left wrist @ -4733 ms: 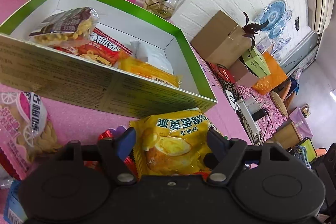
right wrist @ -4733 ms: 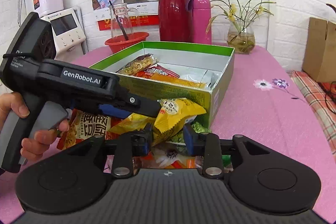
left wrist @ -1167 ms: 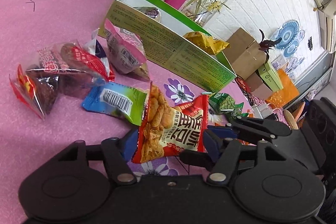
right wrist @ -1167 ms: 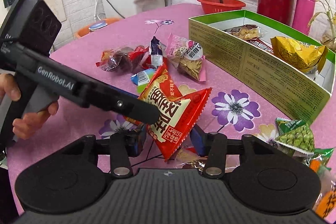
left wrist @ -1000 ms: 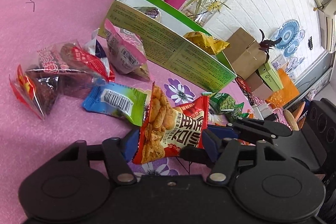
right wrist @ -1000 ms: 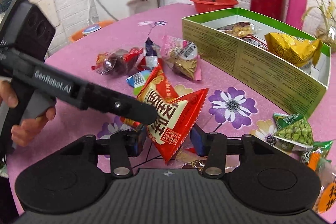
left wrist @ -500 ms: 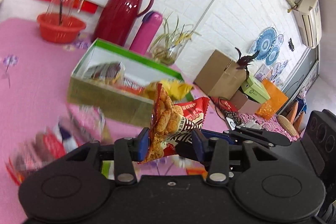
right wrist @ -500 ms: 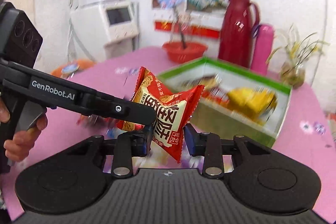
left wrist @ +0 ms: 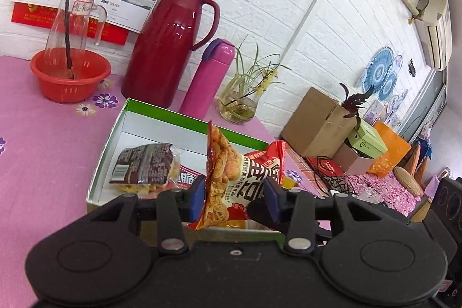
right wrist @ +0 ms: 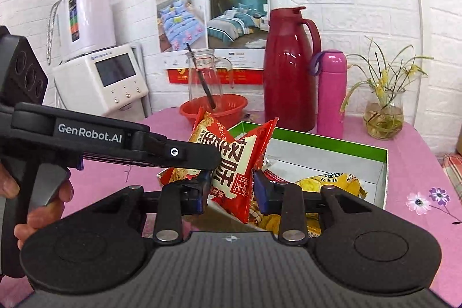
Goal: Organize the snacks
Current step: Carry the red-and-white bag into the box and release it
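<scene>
A red snack bag (left wrist: 245, 178) with white Chinese lettering hangs in the air over the near edge of the green-rimmed box (left wrist: 179, 117). My left gripper (left wrist: 235, 199) is shut on it, its blue pads against the bag's sides. In the right wrist view the same bag (right wrist: 234, 160) sits between the pads of my right gripper (right wrist: 231, 192), which is shut on its lower part. The left gripper (right wrist: 208, 160) reaches in from the left and touches the bag's upper part. Inside the box (right wrist: 332, 142) lie a dark-brown packet (left wrist: 144, 166) and a yellow bag (right wrist: 332, 184).
Behind the box stand a red thermos jug (left wrist: 170, 45), a pink bottle (left wrist: 208, 80), a glass vase with plants (left wrist: 239, 106) and a red basin holding a glass jug (left wrist: 69, 74). A white appliance (right wrist: 101, 77) sits back left. A person's hand (right wrist: 43, 207) holds the left tool.
Both grippers have lifted the red bag off the pink tablecloth and carried it up over the box. The right jaws have narrowed onto the bag.
</scene>
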A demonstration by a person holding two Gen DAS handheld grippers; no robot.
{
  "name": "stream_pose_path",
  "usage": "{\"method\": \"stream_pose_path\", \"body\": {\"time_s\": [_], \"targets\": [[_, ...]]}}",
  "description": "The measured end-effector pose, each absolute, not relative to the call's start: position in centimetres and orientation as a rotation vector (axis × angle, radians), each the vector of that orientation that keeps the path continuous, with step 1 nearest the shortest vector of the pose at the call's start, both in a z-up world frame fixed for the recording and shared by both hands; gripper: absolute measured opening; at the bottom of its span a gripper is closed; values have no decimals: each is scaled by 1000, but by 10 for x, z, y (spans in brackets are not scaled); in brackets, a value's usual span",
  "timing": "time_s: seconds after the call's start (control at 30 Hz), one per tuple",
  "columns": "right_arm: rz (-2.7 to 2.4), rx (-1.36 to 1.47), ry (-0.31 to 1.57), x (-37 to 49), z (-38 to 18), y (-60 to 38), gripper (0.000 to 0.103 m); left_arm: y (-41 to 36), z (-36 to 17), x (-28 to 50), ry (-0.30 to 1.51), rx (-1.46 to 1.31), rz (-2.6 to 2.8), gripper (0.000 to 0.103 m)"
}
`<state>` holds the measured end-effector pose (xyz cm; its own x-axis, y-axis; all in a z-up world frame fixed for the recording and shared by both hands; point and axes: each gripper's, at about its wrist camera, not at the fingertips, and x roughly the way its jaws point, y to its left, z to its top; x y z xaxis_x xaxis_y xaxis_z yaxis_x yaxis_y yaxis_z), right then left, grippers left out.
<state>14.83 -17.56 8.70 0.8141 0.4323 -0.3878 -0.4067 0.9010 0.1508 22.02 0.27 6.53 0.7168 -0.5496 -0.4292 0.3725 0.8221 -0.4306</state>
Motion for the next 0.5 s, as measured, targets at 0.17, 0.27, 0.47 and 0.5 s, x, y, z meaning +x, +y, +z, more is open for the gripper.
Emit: {"method": "stream_pose_path", "body": {"time_s": [0.17, 0.27, 0.47, 0.5], "targets": [[437, 71, 439, 170, 75, -172, 58, 3, 54, 243, 596, -316, -504, 0], [406, 23, 447, 178, 62, -167, 64, 4, 43, 250, 606, -306, -485, 4], [386, -30, 463, 180, 51, -170, 100, 9, 34, 245, 586, -287, -389, 99], [382, -25, 456, 177, 53, -173, 100, 11, 37, 243, 589, -289, -389, 100]]}}
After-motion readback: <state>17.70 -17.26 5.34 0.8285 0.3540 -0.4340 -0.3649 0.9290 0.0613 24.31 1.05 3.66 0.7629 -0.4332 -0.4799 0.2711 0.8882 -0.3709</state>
